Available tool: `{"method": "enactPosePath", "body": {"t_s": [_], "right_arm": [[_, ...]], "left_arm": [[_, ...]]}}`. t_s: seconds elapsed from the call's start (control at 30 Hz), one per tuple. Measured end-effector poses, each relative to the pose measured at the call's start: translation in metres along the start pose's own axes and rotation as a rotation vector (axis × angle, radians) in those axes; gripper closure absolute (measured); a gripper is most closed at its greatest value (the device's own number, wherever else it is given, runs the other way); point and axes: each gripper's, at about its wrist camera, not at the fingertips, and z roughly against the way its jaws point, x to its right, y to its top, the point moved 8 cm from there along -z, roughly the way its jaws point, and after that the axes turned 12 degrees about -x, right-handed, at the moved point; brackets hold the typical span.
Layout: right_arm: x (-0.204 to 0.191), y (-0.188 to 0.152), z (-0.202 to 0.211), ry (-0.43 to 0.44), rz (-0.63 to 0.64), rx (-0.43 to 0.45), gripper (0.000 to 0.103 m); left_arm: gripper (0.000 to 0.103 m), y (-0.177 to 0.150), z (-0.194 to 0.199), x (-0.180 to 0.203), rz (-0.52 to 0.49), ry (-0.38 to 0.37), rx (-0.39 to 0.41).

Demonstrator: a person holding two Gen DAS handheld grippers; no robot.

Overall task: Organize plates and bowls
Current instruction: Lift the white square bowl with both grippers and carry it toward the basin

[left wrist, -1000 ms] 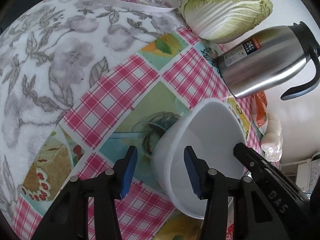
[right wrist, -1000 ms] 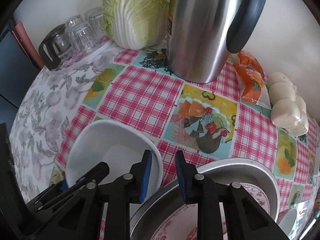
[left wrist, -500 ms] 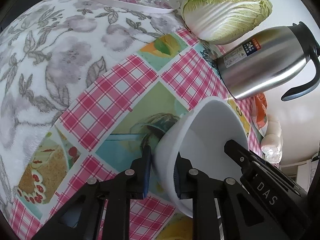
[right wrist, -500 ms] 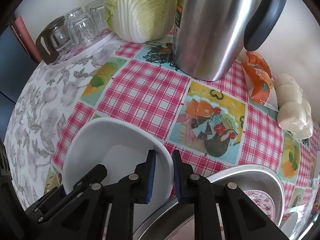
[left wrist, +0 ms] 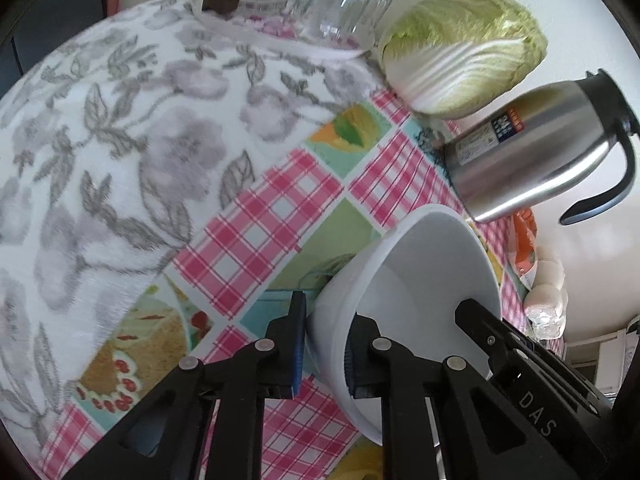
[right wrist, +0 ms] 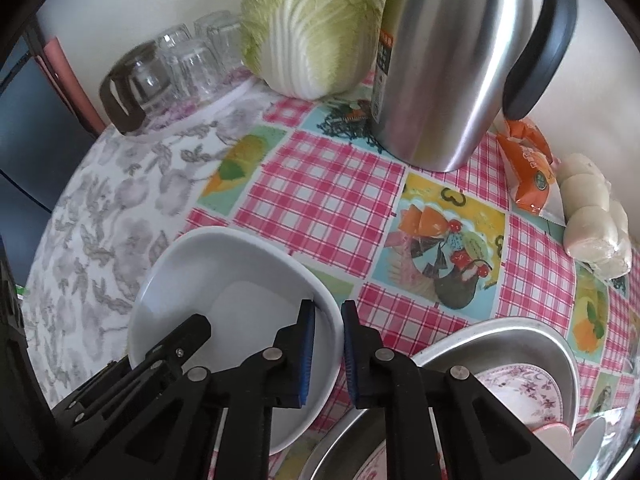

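the steel jug (right wrist: 452,64), cabbage (right wrist: 312,24) and upturned glasses (right wrist: 188,64) stand behind, the metal basin (right wrist: 520,344) with floral plates just right of the white bowl (right wrist: 240,304), which now tilts off the checked cloth (right wrist: 328,196), mouth rightward in the left view, left gripper (left wrist: 323,344) and right gripper (right wrist: 329,354) both pinching opposite rim walls, earlier spread.

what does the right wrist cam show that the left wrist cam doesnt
Only the right wrist view: the metal basin holding a floral plate, beside the white bowl.

Only the left wrist view: the bowl's outer wall and the left gripper pinching its rim.

Both: the bowl, with the right gripper clamped on its opposite rim, the steel thermos, cabbage, upturned glasses and checked tablecloth.
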Motion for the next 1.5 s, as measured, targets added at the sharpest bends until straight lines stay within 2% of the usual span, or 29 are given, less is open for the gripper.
{"method": "enactPosePath", "body": {"t_s": [0.3,0.43,0.67,0.93,1.23,1.37,1.5], "right_arm": [[-0.001,-0.012,0.057,0.041,-0.002,0.087,0.088],[-0.001,-0.021,0.084,0.072,0.000,0.128,0.088],[0.005,-0.042,0.115,0.100,-0.012,0.174,0.088],[0.022,-0.069,0.132,0.121,-0.057,0.206,0.088],[0.048,-0.102,0.138,0.196,-0.140,0.243,0.088],[0.061,-0.116,0.136,0.249,-0.190,0.263,0.088],[0.072,-0.125,0.139,0.265,-0.200,0.281,0.088]], "left_arm": [[0.087,-0.012,0.049,0.019,-0.052,-0.006,0.093],[0.087,-0.018,0.066,0.028,-0.066,-0.031,0.111],[0.087,-0.033,0.089,0.044,-0.107,-0.033,0.151],[0.087,-0.055,0.101,0.062,-0.169,-0.032,0.164],[0.087,-0.079,0.109,0.084,-0.237,-0.017,0.174],[0.087,-0.090,0.110,0.095,-0.278,0.019,0.184],[0.087,-0.097,0.110,0.104,-0.301,0.026,0.187]]}}
